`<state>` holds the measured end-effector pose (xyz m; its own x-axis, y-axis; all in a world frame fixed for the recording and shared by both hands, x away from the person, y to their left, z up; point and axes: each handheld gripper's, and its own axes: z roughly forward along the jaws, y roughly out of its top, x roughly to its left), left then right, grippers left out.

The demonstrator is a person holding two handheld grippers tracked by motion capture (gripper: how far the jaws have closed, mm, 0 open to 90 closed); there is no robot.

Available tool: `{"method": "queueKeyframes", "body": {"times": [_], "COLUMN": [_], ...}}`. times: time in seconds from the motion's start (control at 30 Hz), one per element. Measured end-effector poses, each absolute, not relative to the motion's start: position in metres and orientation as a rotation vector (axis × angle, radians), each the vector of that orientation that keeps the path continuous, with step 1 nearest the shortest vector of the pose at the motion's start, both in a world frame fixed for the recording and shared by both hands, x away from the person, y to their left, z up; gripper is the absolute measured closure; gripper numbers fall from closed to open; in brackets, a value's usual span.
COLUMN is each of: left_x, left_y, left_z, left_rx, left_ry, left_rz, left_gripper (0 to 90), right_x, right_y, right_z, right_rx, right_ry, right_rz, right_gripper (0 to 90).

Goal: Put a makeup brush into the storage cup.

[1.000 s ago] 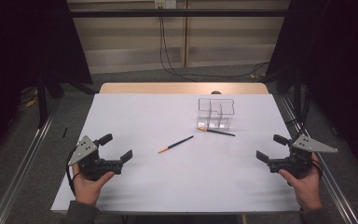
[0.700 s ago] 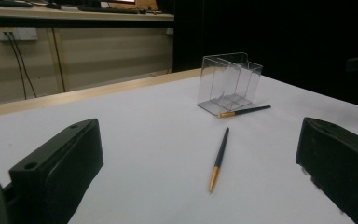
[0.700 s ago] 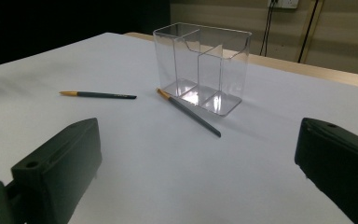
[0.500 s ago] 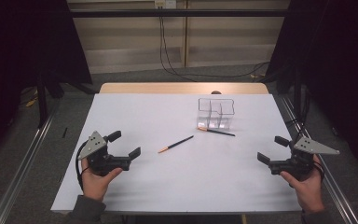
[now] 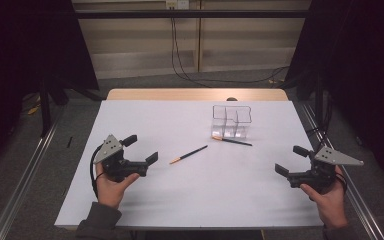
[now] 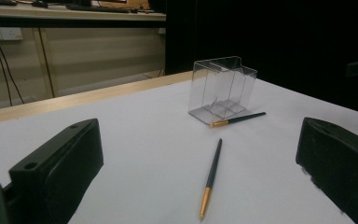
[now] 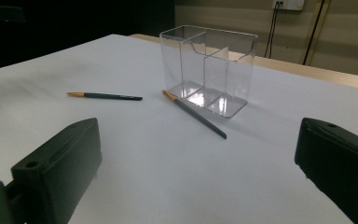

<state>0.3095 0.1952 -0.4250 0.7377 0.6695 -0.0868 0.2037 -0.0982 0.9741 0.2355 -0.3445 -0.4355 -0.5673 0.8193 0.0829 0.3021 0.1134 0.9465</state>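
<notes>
Two tongs sit low over the white table (image 5: 145,125), both spread wide and holding nothing. From high up, the left gripper (image 5: 141,148) points at a dark pen (image 5: 188,154) just ahead. The right gripper (image 5: 291,160) waits far off. Through the left gripper view, that pen (image 6: 211,176) lies between the jaws, before a clear box (image 6: 221,88). Through the right gripper view, another pen (image 7: 194,113) touches the box (image 7: 208,68).

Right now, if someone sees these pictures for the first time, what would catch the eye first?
Probably the clear plastic organizer, standing upright right of center on the white table. Next, two dark pens with gold ends: the nearer pen lies in the middle, the other pen just in front of the organizer. The left gripper and right gripper wait open near the front corners.
</notes>
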Motion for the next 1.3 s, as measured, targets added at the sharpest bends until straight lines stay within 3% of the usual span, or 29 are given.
{"method": "queueKeyframes", "body": {"times": [1.3], "left_x": [0.337], "left_y": [0.154], "left_z": [-0.417], "left_rx": [1.689], "left_ry": [0.685], "left_rz": [0.449], "left_gripper": [0.8], "right_x": [0.237], "right_y": [-0.338], "right_z": [-0.438], "right_rx": [1.063], "right_ry": [1.964], "right_rz": [1.441], "right_gripper": [0.1]}}
